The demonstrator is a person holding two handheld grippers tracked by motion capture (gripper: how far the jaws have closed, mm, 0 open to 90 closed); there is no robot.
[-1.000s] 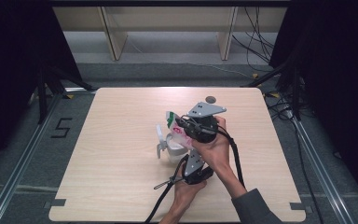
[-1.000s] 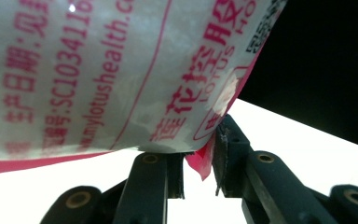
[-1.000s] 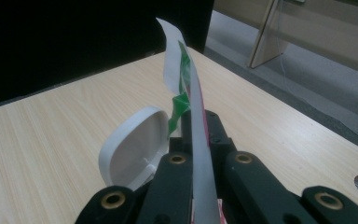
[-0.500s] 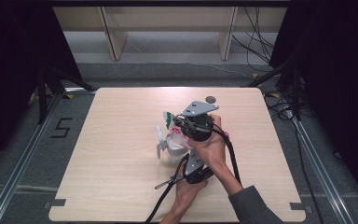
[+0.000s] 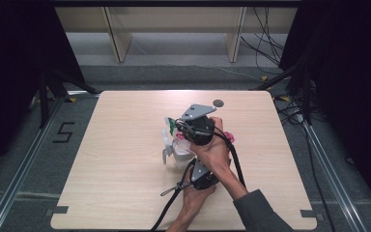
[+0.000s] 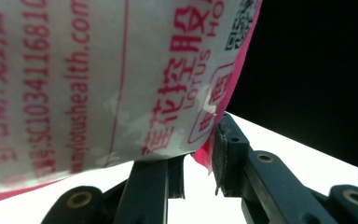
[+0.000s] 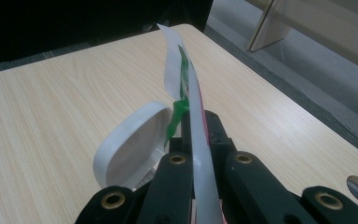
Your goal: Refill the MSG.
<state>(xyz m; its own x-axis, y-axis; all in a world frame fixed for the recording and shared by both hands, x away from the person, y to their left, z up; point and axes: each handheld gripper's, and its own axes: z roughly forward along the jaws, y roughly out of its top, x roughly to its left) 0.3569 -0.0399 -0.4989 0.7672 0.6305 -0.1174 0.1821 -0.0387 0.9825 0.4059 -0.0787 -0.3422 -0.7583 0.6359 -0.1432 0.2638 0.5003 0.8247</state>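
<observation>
White plastic packet (image 7: 200, 140) with red print and green trim is clamped edge-on in our right gripper (image 7: 196, 122), our left gripper (image 6: 198, 156) pinching its pink-edged corner over the pale wooden desk (image 5: 125, 193).

The right gripper (image 5: 183, 126) has a round black body topped by a grey three-cornered plate, at about 12 o'clock from the person's hands in the high view. The left gripper (image 5: 200, 176) is black too, with a small grey plate and a black cable trailing toward 7 o'clock. In both gripper views the jaws are matte black bars joined by brass-ringed pivot screws. A dark grey sleeve (image 5: 258, 212) covers the right forearm.
</observation>
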